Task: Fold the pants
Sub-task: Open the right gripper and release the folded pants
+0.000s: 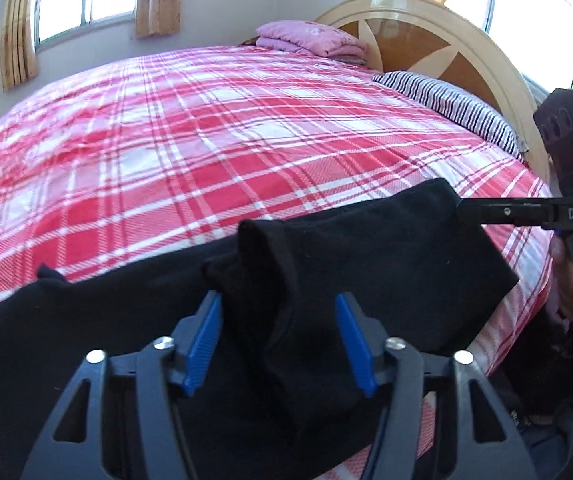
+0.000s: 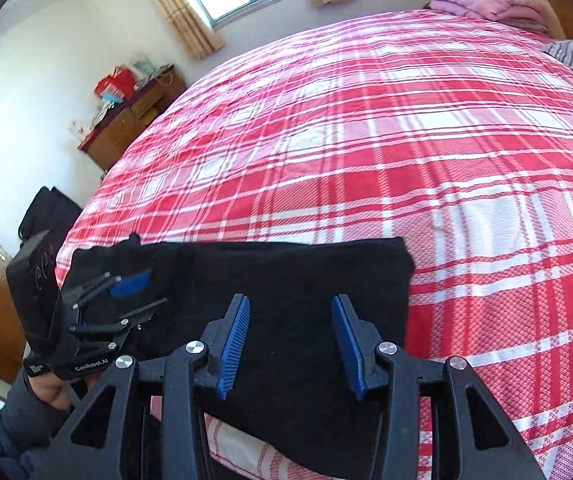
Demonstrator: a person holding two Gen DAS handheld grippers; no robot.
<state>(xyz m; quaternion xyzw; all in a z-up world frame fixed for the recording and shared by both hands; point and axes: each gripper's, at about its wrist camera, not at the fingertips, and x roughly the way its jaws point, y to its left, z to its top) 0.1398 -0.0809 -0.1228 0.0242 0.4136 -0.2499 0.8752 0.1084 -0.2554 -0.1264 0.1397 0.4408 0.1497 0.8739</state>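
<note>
Black pants [image 1: 386,260] lie folded along the near edge of the red plaid bed cover [image 1: 206,140]. My left gripper [image 1: 278,320] has its blue pads apart around a raised fold of the black cloth. The left pad touches that fold, and the right pad stands off it. In the right wrist view the pants [image 2: 286,272] form a flat rectangle. My right gripper [image 2: 292,320] hovers open over them, with nothing pinched. The left gripper [image 2: 154,288] sits at their left end. Edge-on, the right gripper [image 1: 460,210] meets the pants' far right corner.
A folded pink blanket [image 1: 310,38] and a striped pillow [image 1: 446,100] lie by the headboard [image 1: 426,28]. A wooden dresser [image 2: 126,120] with clutter and a black bag [image 2: 46,212] stand left of the bed. The wide plaid cover [image 2: 406,140] stretches beyond the pants.
</note>
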